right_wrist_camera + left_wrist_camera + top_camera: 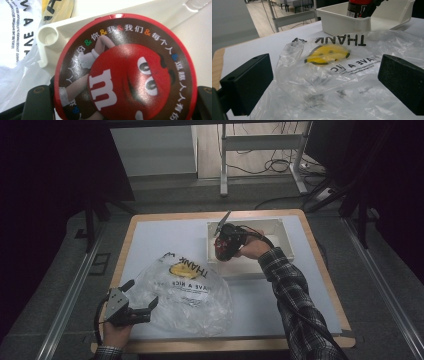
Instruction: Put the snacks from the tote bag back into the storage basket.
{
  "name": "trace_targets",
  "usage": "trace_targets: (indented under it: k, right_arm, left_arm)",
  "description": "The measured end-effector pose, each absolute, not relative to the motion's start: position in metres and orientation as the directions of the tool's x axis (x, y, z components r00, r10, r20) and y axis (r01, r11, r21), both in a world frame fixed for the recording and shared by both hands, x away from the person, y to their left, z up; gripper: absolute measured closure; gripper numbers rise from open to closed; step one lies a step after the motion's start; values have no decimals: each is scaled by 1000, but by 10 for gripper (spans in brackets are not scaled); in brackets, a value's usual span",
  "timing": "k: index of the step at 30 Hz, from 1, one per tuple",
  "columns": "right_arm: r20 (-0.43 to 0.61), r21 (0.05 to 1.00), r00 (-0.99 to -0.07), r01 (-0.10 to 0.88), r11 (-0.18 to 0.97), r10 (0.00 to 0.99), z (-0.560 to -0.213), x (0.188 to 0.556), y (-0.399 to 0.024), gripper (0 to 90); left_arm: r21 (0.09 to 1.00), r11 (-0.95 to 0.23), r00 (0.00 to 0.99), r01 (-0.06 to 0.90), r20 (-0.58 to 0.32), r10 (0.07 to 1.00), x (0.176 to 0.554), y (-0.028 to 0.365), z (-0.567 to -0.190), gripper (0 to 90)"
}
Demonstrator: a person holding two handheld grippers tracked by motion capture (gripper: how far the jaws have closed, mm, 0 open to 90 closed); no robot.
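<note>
Right gripper (223, 251) is clamped on a red M&M's candy tub (125, 67), jaws pressed to its sides. In the right gripper view the round lid with the red character faces the camera. The tub is held over the near-left corner of the white plastic bin (280, 226), tilted, not resting on anything I can make out. Judgement: it's being carried out of the bin toward the bag, so side grip makes sense, keeps the lid end free. In the left gripper view the tub's body (359, 7) shows above the bin's front wall (342, 23).

Bin contents: interior floor looks bare where visible; part is hidden by the hand and gripper.

Left gripper (142, 307) sits at the near-left bench (150, 237) edge, jaws wide apart, nothing pinched. Its jaws straddle the crumpled edge of the clear plastic bag (187, 295), printed "THANK" with a yellow smiley (327, 53). Probably waiting to hold the bag open. Bag lies flat and rumpled just in front of the bin; nothing seen inside it, though folds hide some.
</note>
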State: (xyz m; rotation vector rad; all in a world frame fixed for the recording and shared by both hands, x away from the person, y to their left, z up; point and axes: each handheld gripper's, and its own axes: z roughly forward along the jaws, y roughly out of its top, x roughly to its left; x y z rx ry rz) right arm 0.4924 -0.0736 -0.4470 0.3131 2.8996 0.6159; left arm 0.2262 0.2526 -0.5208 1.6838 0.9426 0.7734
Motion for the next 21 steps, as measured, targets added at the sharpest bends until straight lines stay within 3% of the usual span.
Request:
trace_targets:
  k: [21]
  right_arm:
    - [-111, 408, -970, 156, 900, 218, -455, 506, -64, 257]
  left_arm:
    - [958, -182, 490, 220, 52, 870, 226, 253, -521, 0]
